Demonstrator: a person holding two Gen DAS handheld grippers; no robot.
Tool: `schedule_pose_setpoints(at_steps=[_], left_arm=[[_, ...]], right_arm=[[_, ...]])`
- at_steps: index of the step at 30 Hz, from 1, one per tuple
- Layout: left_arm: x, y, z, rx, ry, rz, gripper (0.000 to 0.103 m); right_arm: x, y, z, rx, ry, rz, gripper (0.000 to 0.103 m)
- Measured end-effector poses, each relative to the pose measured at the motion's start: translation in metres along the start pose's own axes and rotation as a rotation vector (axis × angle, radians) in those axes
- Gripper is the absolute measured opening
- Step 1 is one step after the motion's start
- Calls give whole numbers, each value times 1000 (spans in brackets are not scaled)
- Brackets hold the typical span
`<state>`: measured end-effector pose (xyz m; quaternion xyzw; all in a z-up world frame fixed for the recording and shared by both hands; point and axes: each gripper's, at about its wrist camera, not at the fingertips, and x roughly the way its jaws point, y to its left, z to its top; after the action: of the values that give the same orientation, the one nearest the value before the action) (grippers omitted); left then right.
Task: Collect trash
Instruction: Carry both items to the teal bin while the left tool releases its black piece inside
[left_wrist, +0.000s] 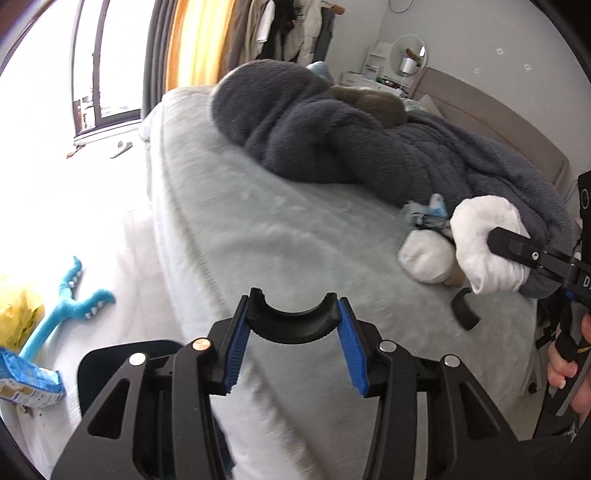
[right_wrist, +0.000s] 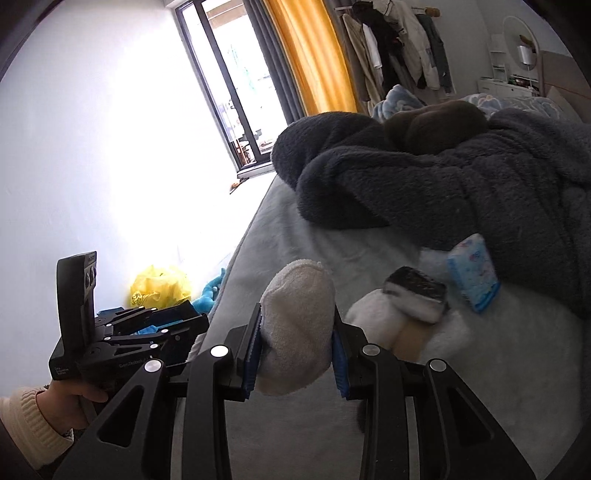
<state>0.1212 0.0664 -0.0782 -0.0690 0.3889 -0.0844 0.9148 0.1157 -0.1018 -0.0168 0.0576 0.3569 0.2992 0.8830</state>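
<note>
My left gripper is shut on a black half-ring piece, which spans the gap between the blue pads over the grey bed. My right gripper is shut on a rolled white sock; in the left wrist view this sock hangs at the far right above the bed. Below it lie a white wad, a crumpled blue-and-white wrapper and a second black curved piece. The right wrist view shows a blue tissue pack and a black-and-silver item on the bed.
A heaped dark grey blanket covers the far part of the bed. On the floor to the left are a yellow bag, a blue plush toy and a blue snack packet. A window and hanging coats stand behind.
</note>
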Motion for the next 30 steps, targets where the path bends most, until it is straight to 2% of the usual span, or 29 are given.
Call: schedule_pose_setpoints(at_steps=[14,19,30], left_arm=[[-11,83,-16,-92,43,73,49],[-11,114,-29,-131,106,117,49],[0,166,-63,-192,242,154,49]], right_arm=[[64,67,14,-58,82,66,33],[85,93,17,-88,110,93,33],[134,147,11,-137,186,139,33]])
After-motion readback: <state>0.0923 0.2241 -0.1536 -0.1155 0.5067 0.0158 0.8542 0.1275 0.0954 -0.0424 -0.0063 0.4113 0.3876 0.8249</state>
